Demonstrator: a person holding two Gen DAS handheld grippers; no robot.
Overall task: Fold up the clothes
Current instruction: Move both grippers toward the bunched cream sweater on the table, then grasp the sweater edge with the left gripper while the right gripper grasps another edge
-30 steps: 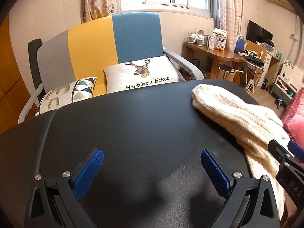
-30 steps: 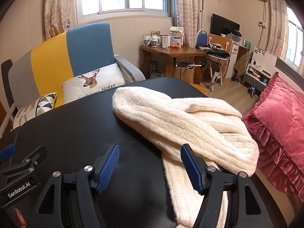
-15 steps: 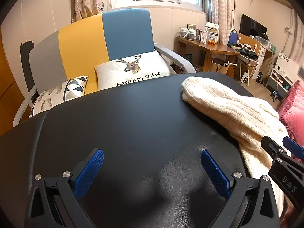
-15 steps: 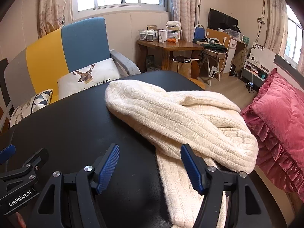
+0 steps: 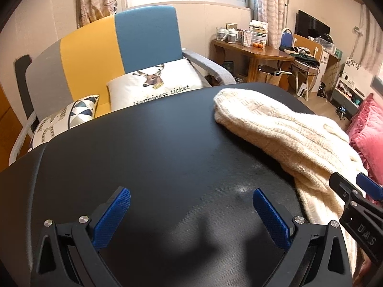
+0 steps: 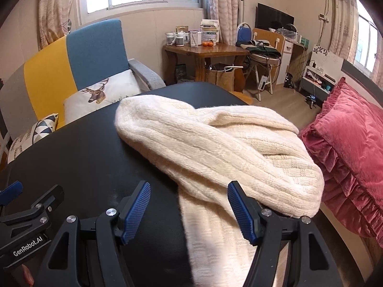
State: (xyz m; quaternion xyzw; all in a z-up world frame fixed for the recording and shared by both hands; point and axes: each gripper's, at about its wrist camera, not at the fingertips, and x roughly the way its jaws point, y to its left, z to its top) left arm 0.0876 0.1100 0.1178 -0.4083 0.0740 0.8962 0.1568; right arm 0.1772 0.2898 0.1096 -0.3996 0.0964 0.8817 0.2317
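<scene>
A cream knitted sweater [image 6: 215,148] lies bunched on the right side of a black table [image 6: 79,153]; it also shows in the left wrist view [image 5: 287,134]. My right gripper [image 6: 189,205] is open and empty, with a strip of the sweater running between its jaws below them. My left gripper [image 5: 191,210] is open and empty over bare table [image 5: 143,157], left of the sweater. The right gripper's side shows at the right edge of the left wrist view [image 5: 354,198]; the left gripper shows at the left edge of the right wrist view [image 6: 26,205].
Behind the table stands a grey, yellow and blue armchair [image 5: 100,45] with a deer cushion [image 5: 155,83] and a patterned cushion [image 5: 62,119]. A red ruffled pillow [image 6: 349,143] lies right of the table. A wooden desk [image 6: 205,50] and clutter stand at the back.
Both grippers have moved forward and a little lower over the table. The sweater now sits nearer and larger in both views. Both grippers stay open.
</scene>
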